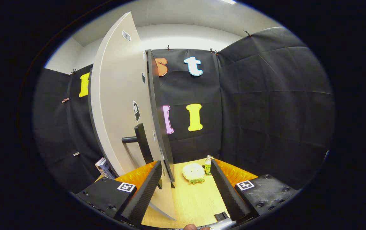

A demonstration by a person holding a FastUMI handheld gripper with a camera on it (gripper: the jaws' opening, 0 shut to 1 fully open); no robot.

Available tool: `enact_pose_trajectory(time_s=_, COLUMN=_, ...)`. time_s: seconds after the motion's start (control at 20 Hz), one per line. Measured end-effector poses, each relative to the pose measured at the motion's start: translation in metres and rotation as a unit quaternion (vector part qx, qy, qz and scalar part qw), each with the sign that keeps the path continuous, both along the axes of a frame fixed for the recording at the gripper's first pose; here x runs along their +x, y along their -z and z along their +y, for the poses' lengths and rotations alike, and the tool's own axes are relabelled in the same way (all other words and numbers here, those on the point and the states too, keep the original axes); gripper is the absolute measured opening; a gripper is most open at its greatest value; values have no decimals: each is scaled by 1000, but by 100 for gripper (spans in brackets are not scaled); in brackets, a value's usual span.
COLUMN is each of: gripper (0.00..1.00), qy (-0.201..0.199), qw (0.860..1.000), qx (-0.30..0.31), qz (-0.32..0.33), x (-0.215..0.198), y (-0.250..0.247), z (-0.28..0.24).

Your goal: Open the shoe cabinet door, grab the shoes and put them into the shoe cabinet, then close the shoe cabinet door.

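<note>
The gripper (186,188) points level across a pale wooden table (195,204), its 2 ribbed fingers spread wide and holding nothing. The shoe cabinet door (119,105), a smooth grey panel with a dark bar handle (138,139), stands open edge-on just ahead of the left finger. Beyond the fingers sit a round pale flower-shaped object (193,172) and a small bottle (208,165), with books (104,167) left of the door.
</note>
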State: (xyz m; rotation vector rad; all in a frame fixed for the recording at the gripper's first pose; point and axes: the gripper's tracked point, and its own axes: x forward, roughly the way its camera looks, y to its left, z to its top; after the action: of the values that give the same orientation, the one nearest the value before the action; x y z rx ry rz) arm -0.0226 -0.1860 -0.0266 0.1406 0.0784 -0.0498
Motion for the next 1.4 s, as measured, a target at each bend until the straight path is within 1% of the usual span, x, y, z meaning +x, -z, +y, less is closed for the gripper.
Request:
enact_pose_trajectory(time_s=0.1, gripper=99, qy=-3, qw=1000, qx=-7, qz=2, x=-1, y=-1, z=1)
enact_pose_trajectory(time_s=0.2, gripper=99, qy=3, qw=1000, qx=-10, qz=2, x=0, y=-2, z=1)
enact_pose_trajectory(time_s=0.4, gripper=98, qy=11, qw=1000, qx=0, qz=2, x=-2, y=-2, z=7)
enact_pose_trajectory(time_s=0.55, gripper=98, qy=13, qw=1000, qx=-4, qz=0, x=-5, y=-3, z=33)
enact_pose_trajectory(time_s=1.05, gripper=99, qy=-7, qw=1000, qx=-9, qz=0, x=-7, y=-1, z=110)
enact_pose_trajectory(time_s=1.4, gripper=99, qy=-38, qw=999, qx=2, qz=2, x=5, y=1, z=168)
